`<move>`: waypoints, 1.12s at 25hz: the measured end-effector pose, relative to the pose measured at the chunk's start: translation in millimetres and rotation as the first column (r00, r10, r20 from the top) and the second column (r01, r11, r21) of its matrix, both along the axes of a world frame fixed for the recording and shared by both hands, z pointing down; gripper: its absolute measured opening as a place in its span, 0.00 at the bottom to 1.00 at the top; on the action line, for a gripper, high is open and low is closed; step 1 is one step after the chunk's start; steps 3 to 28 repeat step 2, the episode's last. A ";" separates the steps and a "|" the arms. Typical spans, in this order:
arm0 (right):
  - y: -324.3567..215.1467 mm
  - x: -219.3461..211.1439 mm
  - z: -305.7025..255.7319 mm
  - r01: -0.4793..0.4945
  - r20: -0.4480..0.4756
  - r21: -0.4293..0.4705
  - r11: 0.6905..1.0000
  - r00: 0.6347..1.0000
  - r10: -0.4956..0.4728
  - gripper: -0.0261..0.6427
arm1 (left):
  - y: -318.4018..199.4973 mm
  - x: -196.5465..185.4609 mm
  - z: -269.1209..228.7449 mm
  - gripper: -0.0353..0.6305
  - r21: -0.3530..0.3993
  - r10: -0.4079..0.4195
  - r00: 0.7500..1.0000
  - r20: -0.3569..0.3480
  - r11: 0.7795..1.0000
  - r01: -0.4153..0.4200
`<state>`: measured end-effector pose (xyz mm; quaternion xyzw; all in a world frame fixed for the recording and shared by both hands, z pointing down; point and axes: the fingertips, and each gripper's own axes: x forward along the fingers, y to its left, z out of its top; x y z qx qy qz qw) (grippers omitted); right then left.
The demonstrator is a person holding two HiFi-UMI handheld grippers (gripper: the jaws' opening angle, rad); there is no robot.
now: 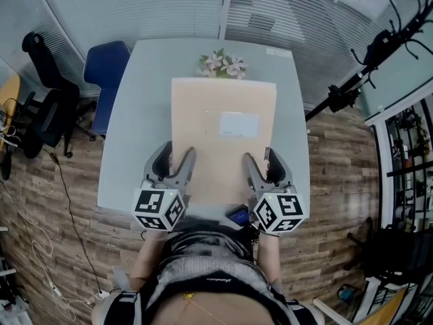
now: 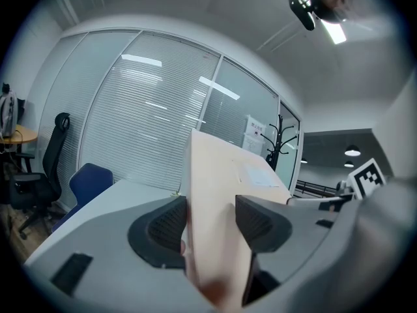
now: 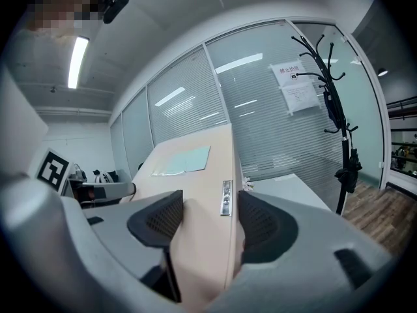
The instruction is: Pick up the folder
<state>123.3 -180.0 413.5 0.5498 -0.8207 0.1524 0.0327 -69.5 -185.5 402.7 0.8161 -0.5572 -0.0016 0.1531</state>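
Over the bench (image 1: 128,114), the left hand-held gripper (image 1: 177,153) and the right hand-held gripper (image 1: 262,156) clamp opposite edges of the folder (image 1: 216,147), likely to balance it.

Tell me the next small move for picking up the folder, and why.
Probably raise both grippers together, evenly. The left gripper and right gripper are each closed on a side edge of the folder near its near end, so an even lift should keep it level and clear of the flowers.
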 end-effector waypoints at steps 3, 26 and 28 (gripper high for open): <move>0.2 -0.5 -0.3 0.001 -0.003 -0.001 1.000 1.000 -0.001 0.44 | 0.2 -0.4 -0.2 0.40 -0.001 0.000 1.000 0.001 1.000 0.000; 0.2 -0.5 -0.3 0.001 -0.003 -0.001 1.000 1.000 -0.001 0.44 | 0.2 -0.4 -0.2 0.40 -0.001 0.000 1.000 0.001 1.000 0.000; 0.2 -0.5 -0.3 0.001 -0.003 -0.001 1.000 1.000 -0.001 0.44 | 0.2 -0.4 -0.2 0.40 -0.001 0.000 1.000 0.001 1.000 0.000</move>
